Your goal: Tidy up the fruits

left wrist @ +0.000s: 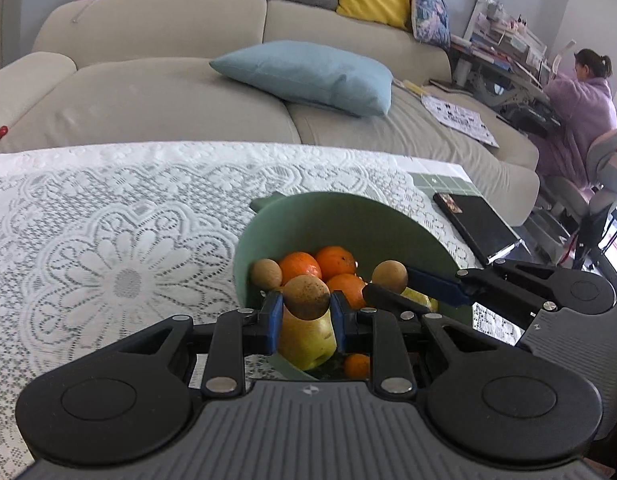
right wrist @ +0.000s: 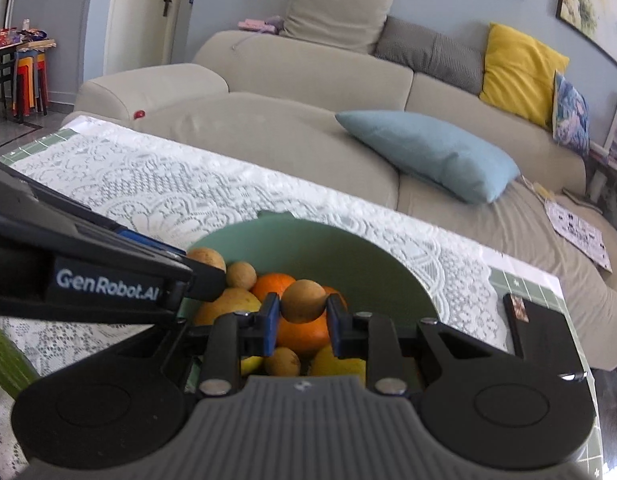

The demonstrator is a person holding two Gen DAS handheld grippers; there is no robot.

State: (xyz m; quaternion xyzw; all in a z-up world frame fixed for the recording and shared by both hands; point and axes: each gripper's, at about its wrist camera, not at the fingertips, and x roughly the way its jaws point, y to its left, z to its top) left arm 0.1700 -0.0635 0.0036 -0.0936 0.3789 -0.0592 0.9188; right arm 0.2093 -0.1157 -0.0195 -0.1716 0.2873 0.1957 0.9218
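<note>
Left wrist view: the left gripper (left wrist: 307,316), low in the centre of the frame, has its blue fingers (left wrist: 273,322) clamped on a small brown round fruit (left wrist: 307,297), held over the green bowl (left wrist: 348,220) on the lace-covered tabletop (left wrist: 108,240). Oranges (left wrist: 335,263), a yellow-green fruit (left wrist: 306,340) and another small brown fruit (left wrist: 266,274) already lie in the bowl. At right of centre, the right gripper (left wrist: 382,282) reaches in over the bowl with a second brown round fruit (left wrist: 389,276) between its fingers. No loose fruit shows on the cloth, so the sorting looks nearly done; what seems left is setting these 2 fruits down.

Right wrist view: the right gripper (right wrist: 302,312) grips its brown fruit (right wrist: 303,301) in the lower centre, directly above an orange (right wrist: 302,336) in the bowl (right wrist: 368,264). The left gripper (right wrist: 204,276) enters from the left edge with its own brown fruit (right wrist: 206,259) at its tip, over the bowl's left rim. A dark flat case (right wrist: 544,332) lies on the tabletop at right.
</note>
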